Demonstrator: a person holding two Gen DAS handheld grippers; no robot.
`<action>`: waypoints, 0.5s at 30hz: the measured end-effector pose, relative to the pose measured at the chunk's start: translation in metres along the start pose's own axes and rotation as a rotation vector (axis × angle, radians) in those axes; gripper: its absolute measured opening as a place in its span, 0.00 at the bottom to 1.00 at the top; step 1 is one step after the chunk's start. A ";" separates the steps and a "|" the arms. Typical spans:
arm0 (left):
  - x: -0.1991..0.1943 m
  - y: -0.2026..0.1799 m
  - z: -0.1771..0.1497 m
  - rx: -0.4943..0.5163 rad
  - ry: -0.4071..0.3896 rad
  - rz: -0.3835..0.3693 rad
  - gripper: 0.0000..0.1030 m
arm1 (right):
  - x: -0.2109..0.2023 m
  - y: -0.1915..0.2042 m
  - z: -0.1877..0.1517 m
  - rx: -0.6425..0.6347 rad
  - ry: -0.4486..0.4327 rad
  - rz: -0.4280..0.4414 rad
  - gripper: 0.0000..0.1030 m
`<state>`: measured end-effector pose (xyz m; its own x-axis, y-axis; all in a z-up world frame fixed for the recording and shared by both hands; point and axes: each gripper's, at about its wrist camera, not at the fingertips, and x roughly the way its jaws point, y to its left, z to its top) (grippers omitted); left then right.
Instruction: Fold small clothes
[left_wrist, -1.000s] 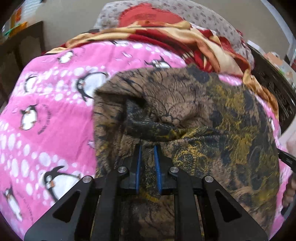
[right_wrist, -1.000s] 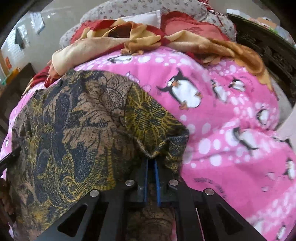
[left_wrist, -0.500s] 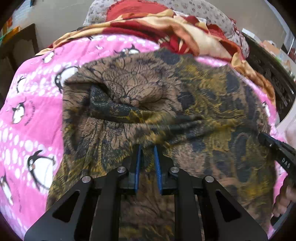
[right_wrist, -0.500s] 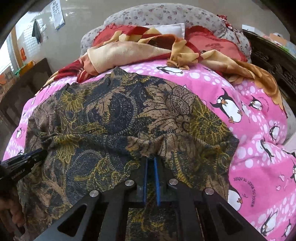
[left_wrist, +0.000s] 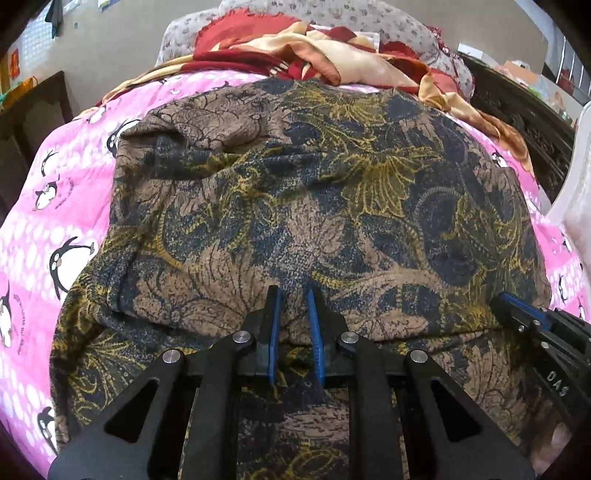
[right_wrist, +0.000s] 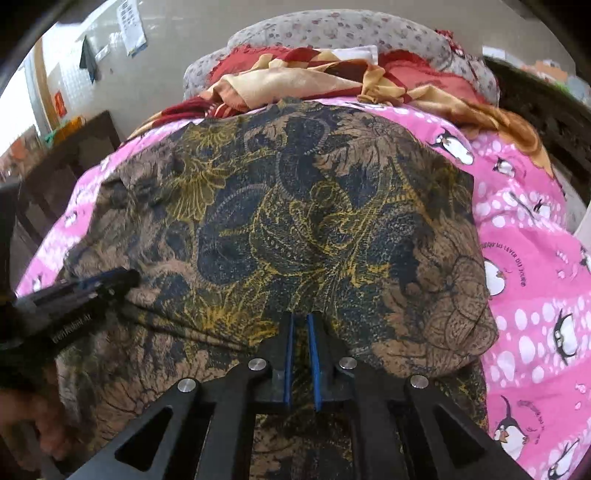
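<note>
Garment: a brown cloth (left_wrist: 332, 206) printed with dark blue blooms and mustard-yellow leaf lines lies spread across the middle of the bed, its weave grainy and matte; its near edge is raised off the bed in both grippers.
Folds: the far left corner (left_wrist: 192, 140) bunches into a soft hollow with a dark crease, while the right side (right_wrist: 443, 288) rounds over in a smooth bulge.
Left gripper: the left gripper (left_wrist: 294, 295), black with blue-lined fingers (left_wrist: 274, 325), pinches a ridge of the cloth at its near edge, the fingers drawn narrow with cloth between them.
Right gripper: the right gripper (right_wrist: 300, 318), of the same black frame and blue lining, clamps the near edge further right, its fingers (right_wrist: 288, 350) close to pressed together on the thin fabric.
Cross views: each gripper shows at the side of the other's view, resting on the cloth's near edge; part of a hand (right_wrist: 44, 428) is seen blurred beneath the left one.
Bed cover: a bright pink quilt (left_wrist: 48, 206) with white dots and cartoon penguins lies under the cloth and shows on both sides.
Far end: a crumpled, satiny red and cream sheet (right_wrist: 295, 81) lies heaped against a grey flowered pillow (right_wrist: 332, 33).
Surround: dark carved wood (left_wrist: 524, 122) frames the bed on the right.
</note>
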<state>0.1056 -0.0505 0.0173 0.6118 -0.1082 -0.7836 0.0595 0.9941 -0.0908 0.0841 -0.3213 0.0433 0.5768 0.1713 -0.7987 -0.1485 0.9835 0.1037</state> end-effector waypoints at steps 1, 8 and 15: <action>0.000 -0.002 -0.002 0.003 -0.013 0.002 0.14 | 0.000 -0.003 0.000 0.013 -0.002 0.015 0.07; 0.006 -0.009 -0.004 0.020 -0.034 0.018 0.14 | 0.000 -0.006 0.000 0.017 -0.005 0.021 0.07; -0.017 0.002 -0.006 0.035 0.015 -0.050 0.14 | -0.009 0.016 0.005 -0.073 0.030 -0.092 0.07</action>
<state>0.0906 -0.0468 0.0269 0.5958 -0.1576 -0.7875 0.1175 0.9871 -0.1087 0.0804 -0.3064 0.0548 0.5668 0.0780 -0.8202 -0.1550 0.9878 -0.0132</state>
